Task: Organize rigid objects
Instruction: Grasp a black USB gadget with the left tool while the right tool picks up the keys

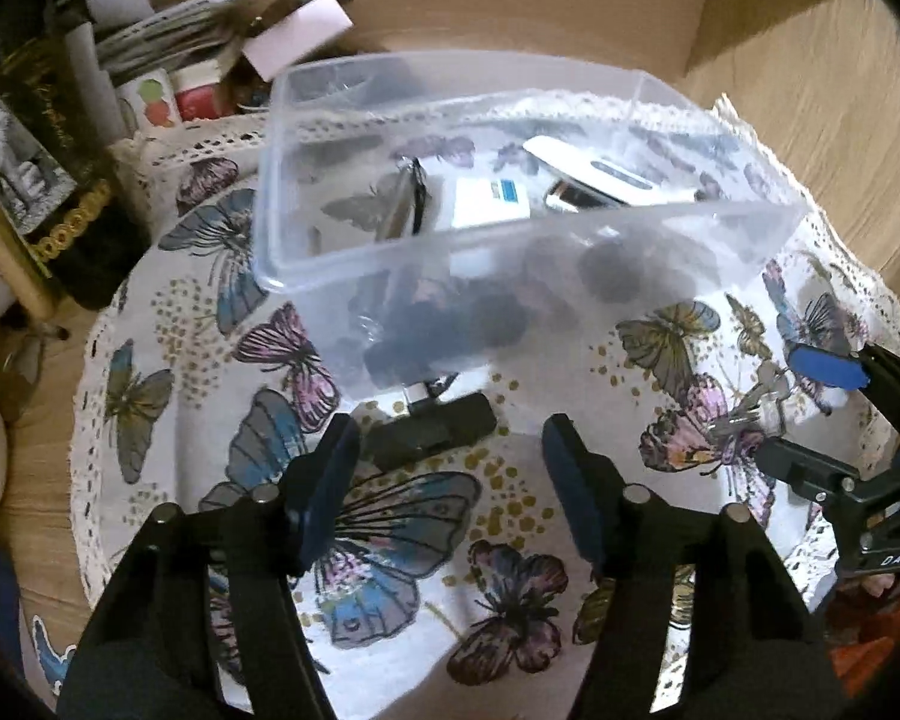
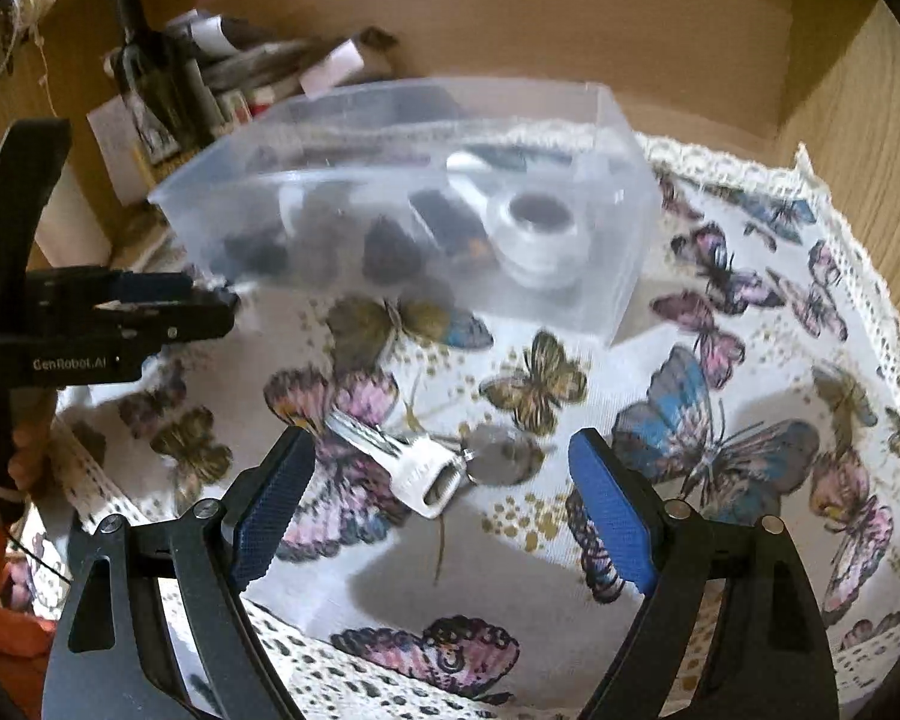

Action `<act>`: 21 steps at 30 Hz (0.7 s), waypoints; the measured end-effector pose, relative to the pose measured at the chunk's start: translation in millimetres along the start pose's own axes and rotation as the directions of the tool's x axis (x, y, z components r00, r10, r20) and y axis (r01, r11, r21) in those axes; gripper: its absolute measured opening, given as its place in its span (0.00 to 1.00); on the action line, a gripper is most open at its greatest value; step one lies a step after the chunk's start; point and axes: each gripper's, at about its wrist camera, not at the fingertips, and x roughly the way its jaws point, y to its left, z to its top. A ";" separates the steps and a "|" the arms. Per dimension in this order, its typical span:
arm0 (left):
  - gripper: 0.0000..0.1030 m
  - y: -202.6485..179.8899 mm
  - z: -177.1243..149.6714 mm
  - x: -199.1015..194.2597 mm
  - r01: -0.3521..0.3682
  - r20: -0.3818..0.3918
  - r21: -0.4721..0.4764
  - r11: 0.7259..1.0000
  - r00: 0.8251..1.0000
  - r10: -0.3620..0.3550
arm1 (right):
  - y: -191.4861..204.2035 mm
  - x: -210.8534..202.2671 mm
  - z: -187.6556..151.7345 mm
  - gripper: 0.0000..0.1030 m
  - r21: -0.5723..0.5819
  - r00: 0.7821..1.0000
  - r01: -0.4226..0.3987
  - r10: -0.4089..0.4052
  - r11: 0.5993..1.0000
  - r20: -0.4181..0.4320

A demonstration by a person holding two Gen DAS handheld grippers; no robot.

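A clear plastic bin point(image 1: 510, 222) stands on the butterfly cloth point(image 1: 390, 528) and holds several small items, among them a white box point(image 1: 489, 198) and a metal ring point(image 2: 537, 228). A small black device with a plug point(image 1: 432, 426) lies on the cloth just in front of the bin, between and ahead of my open left gripper point(image 1: 450, 456). A silver key on a ring point(image 2: 414, 462) lies between the fingers of my open right gripper point(image 2: 438, 492). The key also shows in the left wrist view point(image 1: 744, 414), next to the right gripper point(image 1: 810, 414).
Bottles, rolled paper and cartons point(image 1: 60, 138) crowd the back left. A cardboard wall point(image 2: 510, 18) stands behind the bin and a wooden panel point(image 2: 858, 138) at the right. The left gripper point(image 2: 120, 324) shows at the left of the right wrist view.
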 end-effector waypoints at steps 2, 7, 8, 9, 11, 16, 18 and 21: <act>0.57 -3.1 -0.6 0.9 -0.019 0.015 0.013 1.000 1.000 0.019 | 0.1 1.3 -2.3 0.81 -0.010 1.000 0.007 -0.007 1.000 0.011; 0.43 -5.4 -1.1 1.1 -0.020 0.048 0.021 1.000 0.999 0.019 | 6.7 2.1 -4.1 0.64 -0.039 0.998 0.057 -0.055 0.998 0.040; 0.43 -5.3 -0.7 1.2 -0.022 0.051 0.022 1.000 0.999 0.020 | 5.4 1.7 -3.8 0.54 -0.038 0.998 0.055 -0.054 0.998 0.045; 0.43 -6.1 -1.4 0.6 -0.025 0.055 0.025 0.999 0.998 0.024 | 4.5 1.5 -3.0 0.46 -0.034 0.997 0.059 -0.057 0.998 0.049; 0.43 -6.6 -1.0 -0.1 -0.025 0.058 0.030 0.999 0.998 0.023 | 0.6 -0.1 -2.0 0.35 -0.016 0.997 0.059 -0.058 0.998 0.056; 0.43 -9.4 -5.0 -6.0 -0.006 0.068 0.030 1.000 0.998 0.004 | -9.9 -3.0 -1.4 0.21 0.039 0.998 0.022 -0.024 0.999 0.058; 0.43 -9.9 -7.1 -10.3 0.000 0.076 0.029 1.000 0.997 -0.002 | -8.0 -3.8 -2.7 0.21 0.033 0.998 0.031 -0.033 0.999 0.058; 0.43 -12.5 -10.0 -17.4 0.010 0.089 0.027 1.000 0.996 -0.013 | -6.7 -8.0 -3.3 0.12 0.034 0.997 0.036 -0.038 0.999 0.068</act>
